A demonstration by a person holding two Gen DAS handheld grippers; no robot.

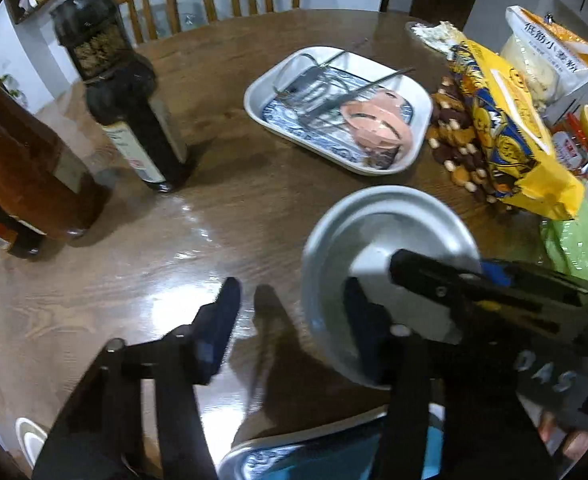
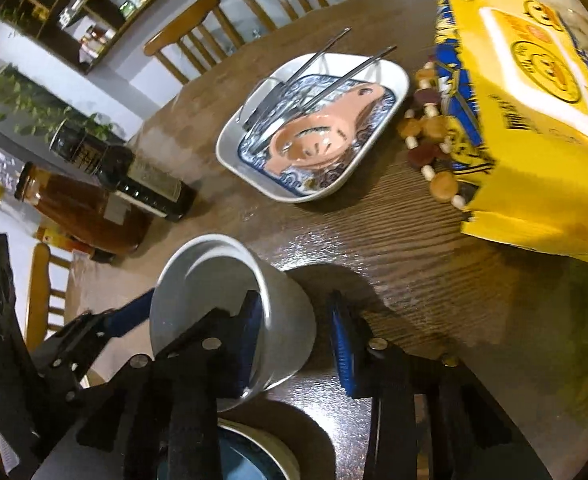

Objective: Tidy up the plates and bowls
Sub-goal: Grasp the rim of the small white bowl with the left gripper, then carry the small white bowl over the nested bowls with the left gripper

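Though straddled at the rim from both sides, clamped by neither: white bowl, lower right in left-wrist view, lower centre in right-wrist view, on wooden table; left gripper half open, one finger inside bowl, other well clear outside; right gripper narrower, one pad against inner wall, outer finger just short of it; blue-patterned plate at bottom edge; rectangular dish upper centre with pink strainer; yellow bag right; bottles left.
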